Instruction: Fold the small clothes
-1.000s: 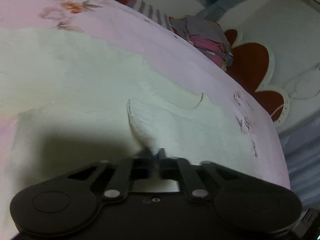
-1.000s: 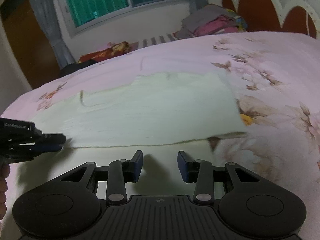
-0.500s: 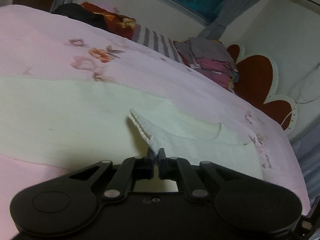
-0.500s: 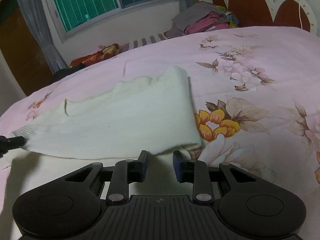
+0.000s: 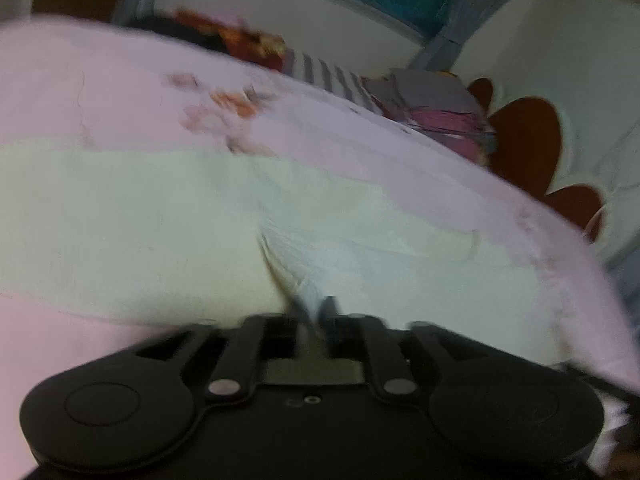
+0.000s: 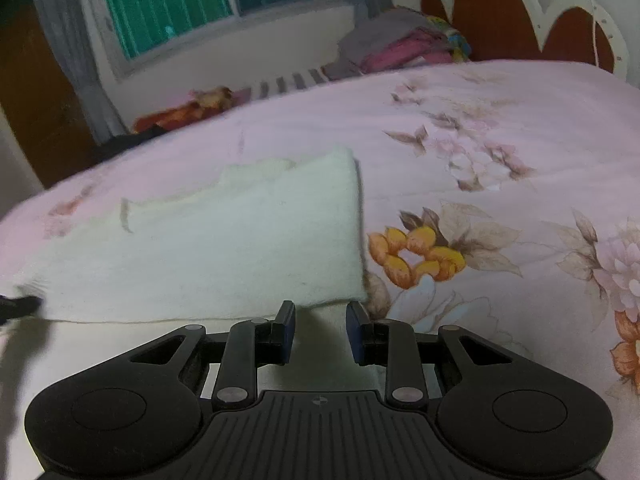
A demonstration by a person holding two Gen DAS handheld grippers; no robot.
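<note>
Dim indoor light; left view motion-blurred, right sharper; fisheye-bent edges.

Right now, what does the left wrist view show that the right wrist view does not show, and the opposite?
Only the left wrist view: the left tool from close up, its jaws opening with a corner of the cream garment between them; the image is blurred.

Only the right wrist view: the right tool, open, with the folded edge before it, and large orange flowers on the bedcover.

Both: the cream garment, pink bedcover, clothes pile, window, headboard.
</note>
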